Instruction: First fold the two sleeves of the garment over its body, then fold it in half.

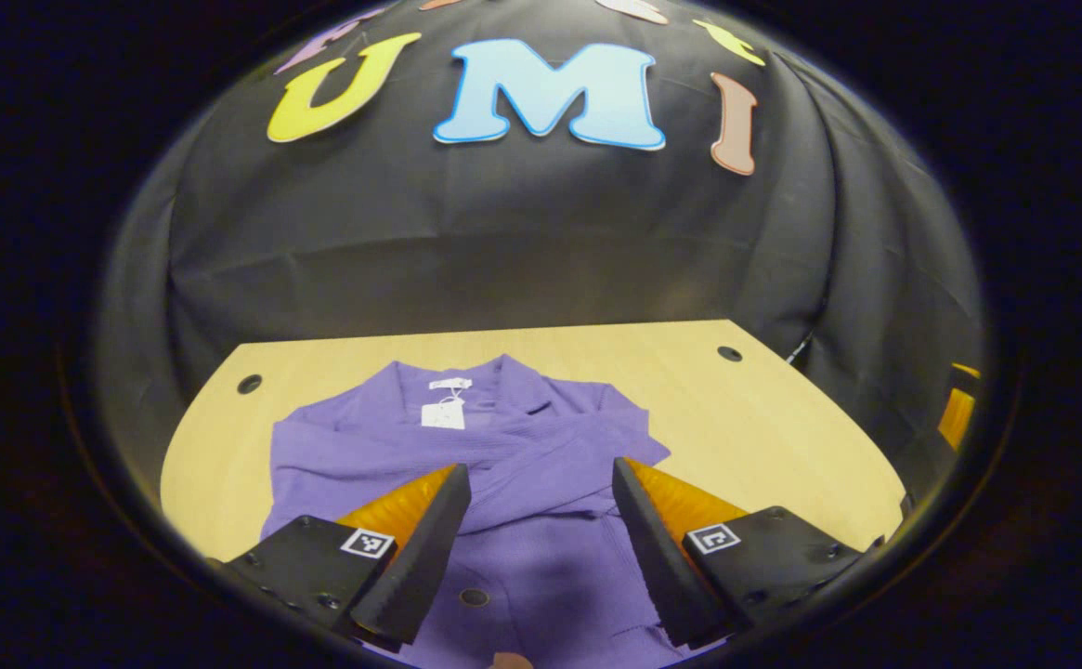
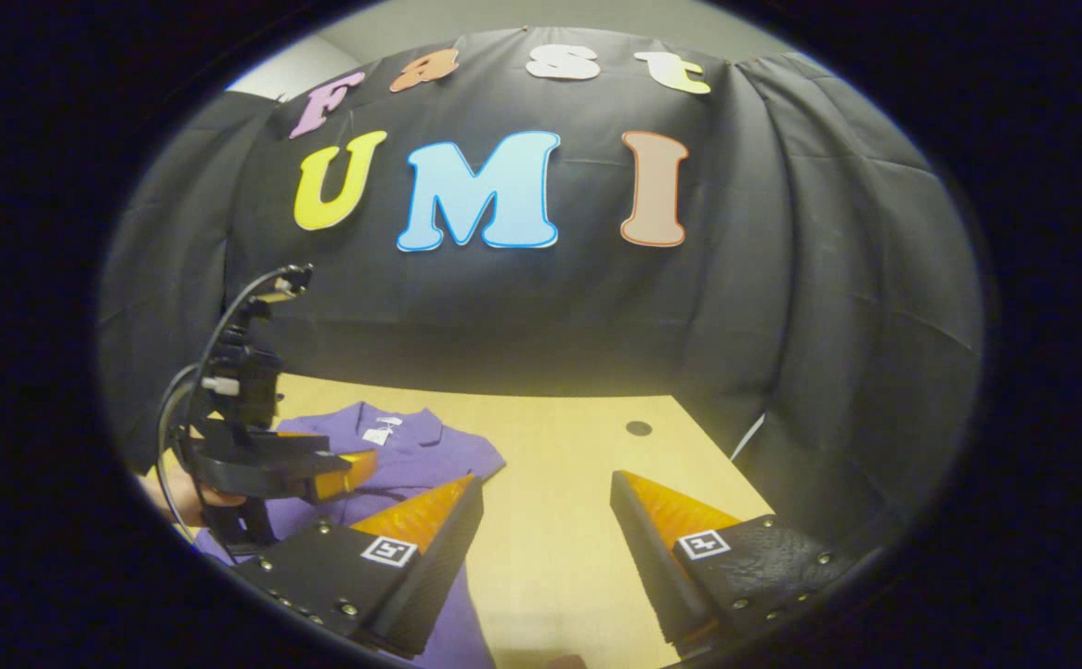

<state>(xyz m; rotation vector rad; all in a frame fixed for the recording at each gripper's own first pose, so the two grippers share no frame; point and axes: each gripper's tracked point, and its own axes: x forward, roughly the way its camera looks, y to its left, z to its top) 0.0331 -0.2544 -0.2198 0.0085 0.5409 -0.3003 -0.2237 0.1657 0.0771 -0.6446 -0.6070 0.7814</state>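
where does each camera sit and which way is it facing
Left gripper view: rides the left gripper, above the purple garment, facing the booth wall; its own two open fingers show.
Right gripper view: rides the right gripper, over bare table beside the garment, facing the same wall; its open fingers, the left gripper and a hand show.
Shared: garment, table, wall.

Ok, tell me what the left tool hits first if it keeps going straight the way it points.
Likely the purple garment: the left tool is open and aimed over its body on the table. Depth is unclear; a flatter line would pass over the collar toward the booth's cloth wall.
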